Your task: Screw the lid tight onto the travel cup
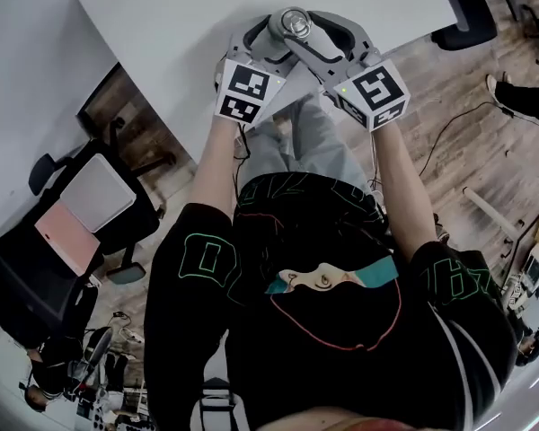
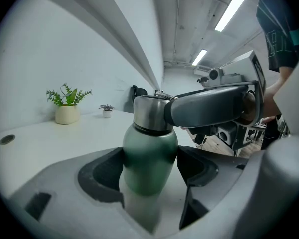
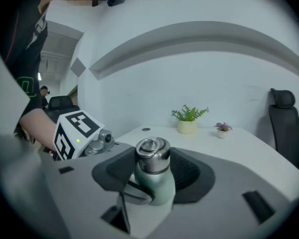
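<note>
Working at the near edge of one white table (image 1: 189,25), we hold two grippers that meet from the person's side, both angled a little downward. The left gripper (image 2: 150,172) is clamped on the green body of the cup (image 2: 148,151), with a dark pad pressed to each flank. The right gripper (image 3: 153,174) comes in just above it, its jaws standing fairly wide yet seeming to press on the steel lid (image 3: 152,153) from both sides. Well back on the table stand two potted plants, a bigger plant (image 2: 67,106) and a tiny plant (image 2: 106,110). There is one cup, upright, with its long axis running straight up between both pairs of jaws. We cannot see its base, so whether it rests on the table is unclear. There is one lid, seated on the cup's neck, directly above the left gripper's hold and centred in the right gripper's reach. We judge that the coming turn depends on that stacking: the right gripper, the one at the lid, must twist about the upright axis while the left gripper stops the body spinning.
</note>
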